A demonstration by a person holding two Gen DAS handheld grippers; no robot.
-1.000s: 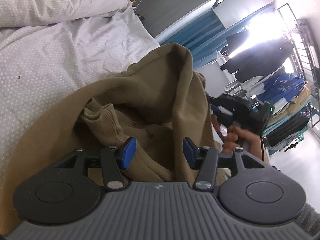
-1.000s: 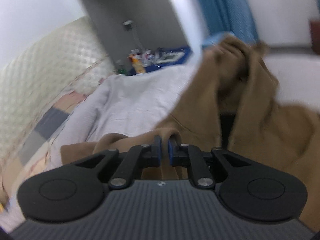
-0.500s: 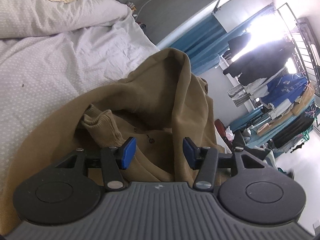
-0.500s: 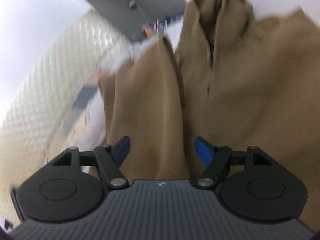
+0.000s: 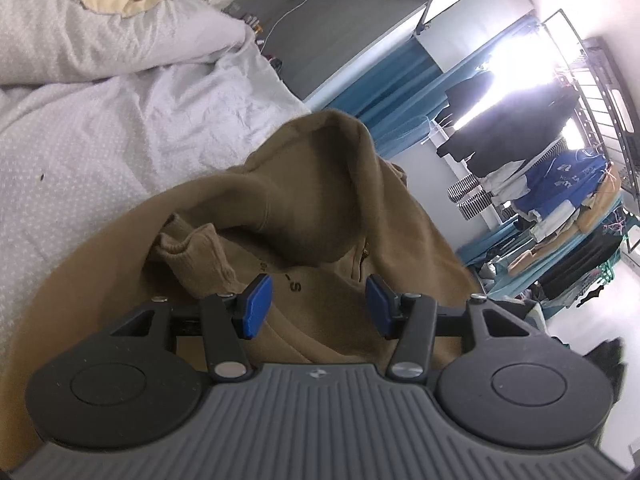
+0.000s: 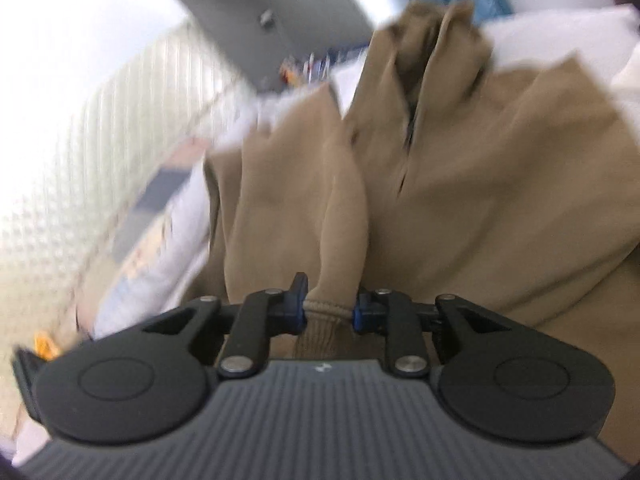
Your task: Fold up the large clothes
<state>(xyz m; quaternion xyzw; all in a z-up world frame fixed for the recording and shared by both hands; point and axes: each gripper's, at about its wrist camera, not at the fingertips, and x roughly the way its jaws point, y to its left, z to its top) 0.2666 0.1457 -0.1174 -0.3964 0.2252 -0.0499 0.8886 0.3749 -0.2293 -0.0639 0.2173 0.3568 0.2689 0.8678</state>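
Hoodie [image 5: 304, 208], tan and bulky, lies heaped on the bed [image 5: 120, 128] straight ahead of the left claw [image 5: 316, 306]. In the left wrist view that claw hangs released, its blue pads apart over the printed chest with nothing pressed between them. A ribbed cuff [image 5: 192, 256] sits just ahead of its left finger, and the hood [image 5: 332, 184] rises beyond. A rack of hanging clothes [image 5: 552, 184] stands well off to the right. Compared with a second ago, this claw has barely shifted, while the other device and the hand once seen off to its right are gone from view.

In the right wrist view, which is blurred, the right claw [image 6: 329, 310] has just been closing, and its pads now clench the ribbed sleeve cuff [image 6: 327, 309]; the sleeve [image 6: 292, 200] runs away ahead of the fingers, with the body and zip opening to the right. Half a second ago the fingers stood wide with only cloth before them. That likely means the sleeve is secured and can next be carried across the body for the fold.
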